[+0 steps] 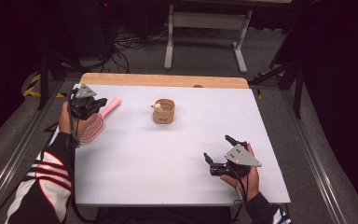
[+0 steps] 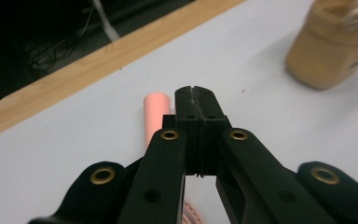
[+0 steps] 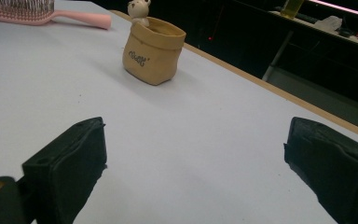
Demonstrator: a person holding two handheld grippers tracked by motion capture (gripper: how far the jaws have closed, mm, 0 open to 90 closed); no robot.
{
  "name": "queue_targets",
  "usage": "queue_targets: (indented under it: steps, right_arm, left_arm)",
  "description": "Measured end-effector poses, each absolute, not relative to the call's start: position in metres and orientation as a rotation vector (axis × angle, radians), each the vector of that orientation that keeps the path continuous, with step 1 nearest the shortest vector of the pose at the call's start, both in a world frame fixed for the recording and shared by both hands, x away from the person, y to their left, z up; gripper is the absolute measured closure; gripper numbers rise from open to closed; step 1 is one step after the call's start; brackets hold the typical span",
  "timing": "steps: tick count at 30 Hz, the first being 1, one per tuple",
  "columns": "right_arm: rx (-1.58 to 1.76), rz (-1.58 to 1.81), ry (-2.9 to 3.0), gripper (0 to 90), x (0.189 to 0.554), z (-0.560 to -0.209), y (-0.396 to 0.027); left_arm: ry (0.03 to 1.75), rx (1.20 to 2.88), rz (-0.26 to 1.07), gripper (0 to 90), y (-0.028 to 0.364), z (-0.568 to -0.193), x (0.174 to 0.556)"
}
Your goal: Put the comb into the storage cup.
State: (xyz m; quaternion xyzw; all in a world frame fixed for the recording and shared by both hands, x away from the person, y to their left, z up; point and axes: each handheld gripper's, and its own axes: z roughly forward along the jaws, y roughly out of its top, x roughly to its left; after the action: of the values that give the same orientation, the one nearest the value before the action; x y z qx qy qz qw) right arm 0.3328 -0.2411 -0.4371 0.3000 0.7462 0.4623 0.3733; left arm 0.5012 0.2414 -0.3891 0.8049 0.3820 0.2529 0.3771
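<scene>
A pink hairbrush (image 1: 94, 127) lies flat at the left of the white table top (image 1: 168, 158), its handle (image 2: 156, 114) pointing towards the far side. My left gripper (image 1: 104, 101) hovers just over that handle, and its jaws (image 2: 196, 93) are pressed together with nothing between them. A tan pouch (image 1: 164, 113) stands upright at the table's far middle, with a small cream bear figure (image 1: 157, 106) peeking out of it. My right gripper (image 1: 216, 147) rests at the front right, open and holding nothing, aimed at the pouch (image 3: 153, 51) and the hairbrush (image 3: 28, 10).
A wooden strip (image 1: 163, 80) runs along the table's far edge. Beyond it stand a white frame (image 1: 207, 28) and loose cables (image 1: 121, 46) on the floor. Metal rails (image 1: 9, 158) flank the table on both sides.
</scene>
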Motion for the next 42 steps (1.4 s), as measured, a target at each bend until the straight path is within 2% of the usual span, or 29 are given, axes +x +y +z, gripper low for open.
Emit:
queue_targets:
  steps: [13, 17, 18, 25, 29, 32, 42]
  right_arm:
    - [0.794, 1.184, 1.941, 7.0, 0.337, -0.442, -0.246]
    - [0.798, 1.173, 1.953, 7.6, 0.338, -0.443, -0.246]
    - [0.797, 1.174, 1.956, 7.6, 0.338, -0.444, -0.246]
    - [0.793, 1.169, 1.98, 7.6, 0.338, -0.445, -0.247]
    - [0.799, 1.172, 1.985, 7.8, 0.339, -0.445, -0.247]
    - [0.815, 1.19, 1.983, 7.9, 0.339, -0.444, -0.249]
    - [0.837, 1.224, 1.972, 8.0, 0.34, -0.441, -0.255]
  left_arm:
    - [1.195, 2.325, 0.572, 90.0, 0.227, -0.414, 0.575]
    - [1.208, 2.417, 0.582, 90.0, 0.218, -0.42, 0.585]
    - [1.225, 2.474, 0.628, 90.0, 0.212, -0.423, 0.589]
    - [1.276, 2.54, 0.617, 90.0, 0.207, -0.427, 0.599]
    - [1.288, 2.515, 0.614, 90.0, 0.205, -0.43, 0.605]
    - [1.276, 2.527, 0.573, 90.0, 0.204, -0.428, 0.607]
    - [1.078, 2.633, 0.485, 90.0, 0.171, -0.426, 0.592]
